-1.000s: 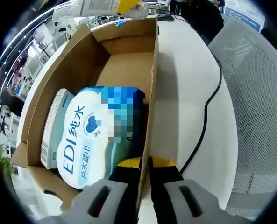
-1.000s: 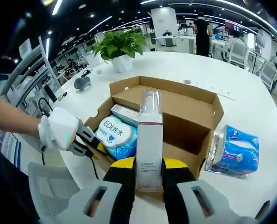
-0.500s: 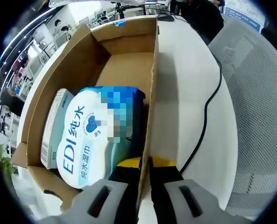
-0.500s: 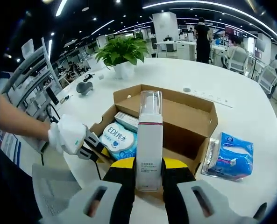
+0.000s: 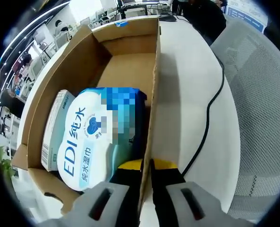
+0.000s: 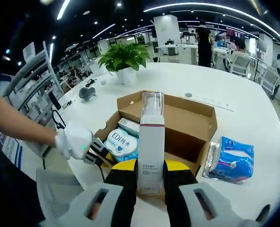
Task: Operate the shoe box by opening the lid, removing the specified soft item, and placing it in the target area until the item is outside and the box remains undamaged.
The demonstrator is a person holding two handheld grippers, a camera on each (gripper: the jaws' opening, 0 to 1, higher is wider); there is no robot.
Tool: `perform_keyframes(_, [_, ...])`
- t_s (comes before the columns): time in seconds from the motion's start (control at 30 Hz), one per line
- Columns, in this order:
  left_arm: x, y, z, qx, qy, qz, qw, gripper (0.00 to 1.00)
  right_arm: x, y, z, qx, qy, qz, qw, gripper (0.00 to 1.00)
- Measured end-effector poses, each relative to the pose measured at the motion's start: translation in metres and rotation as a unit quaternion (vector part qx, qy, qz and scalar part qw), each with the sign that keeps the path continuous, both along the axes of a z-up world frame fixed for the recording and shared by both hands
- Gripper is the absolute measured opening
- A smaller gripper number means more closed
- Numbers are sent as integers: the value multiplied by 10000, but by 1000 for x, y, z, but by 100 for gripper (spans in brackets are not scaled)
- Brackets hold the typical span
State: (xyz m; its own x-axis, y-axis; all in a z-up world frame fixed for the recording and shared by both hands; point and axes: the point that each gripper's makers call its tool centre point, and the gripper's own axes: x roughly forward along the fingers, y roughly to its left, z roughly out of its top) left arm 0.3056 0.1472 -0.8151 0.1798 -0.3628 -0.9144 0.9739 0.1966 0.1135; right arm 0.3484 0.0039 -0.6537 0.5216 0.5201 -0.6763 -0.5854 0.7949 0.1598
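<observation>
An open cardboard shoe box [image 5: 125,66] lies on a white table. My left gripper [image 5: 147,164] is shut on the box's side wall, one jaw inside and one outside. Inside lie a blue-and-white pack of wet wipes [image 5: 92,139] and a small white carton [image 5: 52,130]. My right gripper [image 6: 150,166] is shut on a tall white pump bottle [image 6: 150,142] with a clear cap, held upright above the near side of the box [image 6: 187,120]. The wet wipes [image 6: 121,141] show there too. The left gripper [image 6: 106,158], in a white-gloved hand [image 6: 76,139], grips the box's left wall.
A blue tissue pack [image 6: 232,158] lies on the table right of the box. A potted plant [image 6: 124,56] and a grey object [image 6: 87,93] stand beyond it. A black cable [image 5: 210,109] runs along the table [image 5: 187,85]. A mesh chair [image 5: 262,94] stands beside it.
The right gripper has lifted and drawn back with the bottle, so the box looks smaller and lower. The bottle has left the top of the left gripper view. The left gripper keeps its hold.
</observation>
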Motion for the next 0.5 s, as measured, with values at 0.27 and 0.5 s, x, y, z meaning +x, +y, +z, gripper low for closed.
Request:
perform_keyframes(0.27, [0, 0, 1, 1, 3, 2, 10000, 4, 1, -2, 9, 6, -95, 10, 10000, 18])
perform_keyframes(0.5, [-1, -1, 0, 0, 0, 3, 10000, 4, 2, -14, 14, 22, -152, -112, 9998, 18])
